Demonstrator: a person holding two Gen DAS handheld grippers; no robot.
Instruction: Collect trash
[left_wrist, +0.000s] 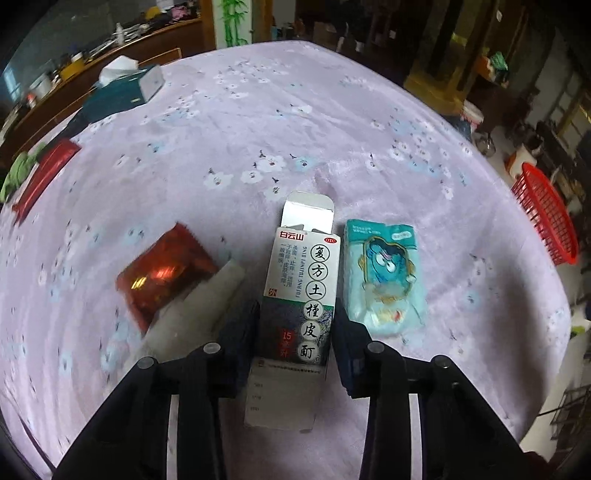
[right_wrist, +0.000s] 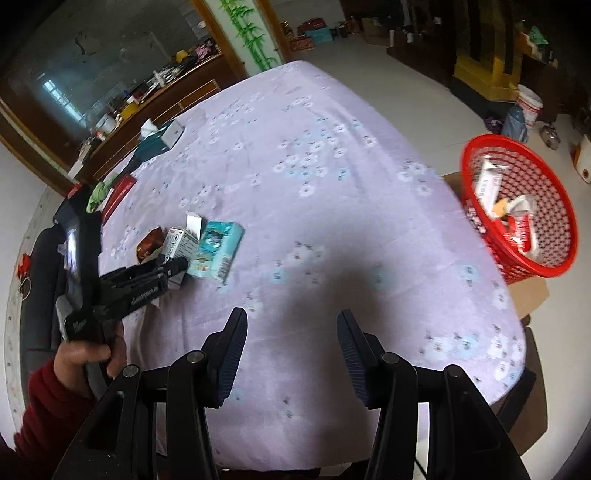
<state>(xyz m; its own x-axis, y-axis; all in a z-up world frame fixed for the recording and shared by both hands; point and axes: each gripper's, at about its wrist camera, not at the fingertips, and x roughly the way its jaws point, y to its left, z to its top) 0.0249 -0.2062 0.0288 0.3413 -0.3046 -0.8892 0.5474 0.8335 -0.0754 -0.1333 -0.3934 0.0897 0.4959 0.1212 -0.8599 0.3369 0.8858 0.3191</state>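
Left wrist view: left tongs pinch the medicine box on the surface; right tongs gape, holding nothing. Its open flap may snag the tissue pack just beside it, or the empty carton could crush.

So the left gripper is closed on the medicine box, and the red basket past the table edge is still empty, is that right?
Not quite. The left gripper does clamp the medicine box, but the red basket is not empty: the right wrist view shows wrappers and packets lying in it.
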